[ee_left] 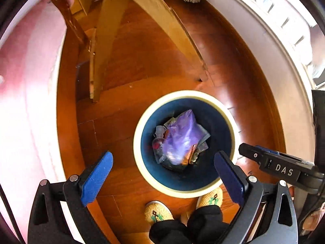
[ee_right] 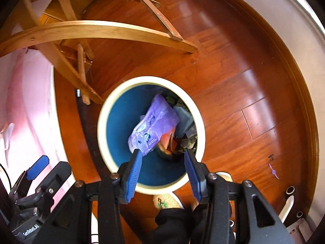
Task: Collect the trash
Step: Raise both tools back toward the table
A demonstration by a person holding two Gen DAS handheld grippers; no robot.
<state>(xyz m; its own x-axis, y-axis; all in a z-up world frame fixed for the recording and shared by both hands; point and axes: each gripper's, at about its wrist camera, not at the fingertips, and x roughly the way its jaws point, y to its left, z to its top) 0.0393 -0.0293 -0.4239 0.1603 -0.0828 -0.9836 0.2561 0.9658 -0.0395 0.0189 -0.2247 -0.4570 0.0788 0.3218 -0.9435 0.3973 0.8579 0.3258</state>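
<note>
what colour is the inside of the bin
Dark blue inside the bin, cream rim; clearest in the left wrist view.

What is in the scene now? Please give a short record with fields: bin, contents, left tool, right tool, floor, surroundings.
bin: round trash bin with cream rim and blue inside, standing on the floor
contents: purple plastic bag on top; clear bottle and other wrappers beneath
left tool: left tool above the bin, open, nothing between its pads
right tool: right tool above the bin, open, holding nothing
floor: reddish wooden floor
surroundings: wooden chair behind the bin; person's slippers at the near rim
</note>
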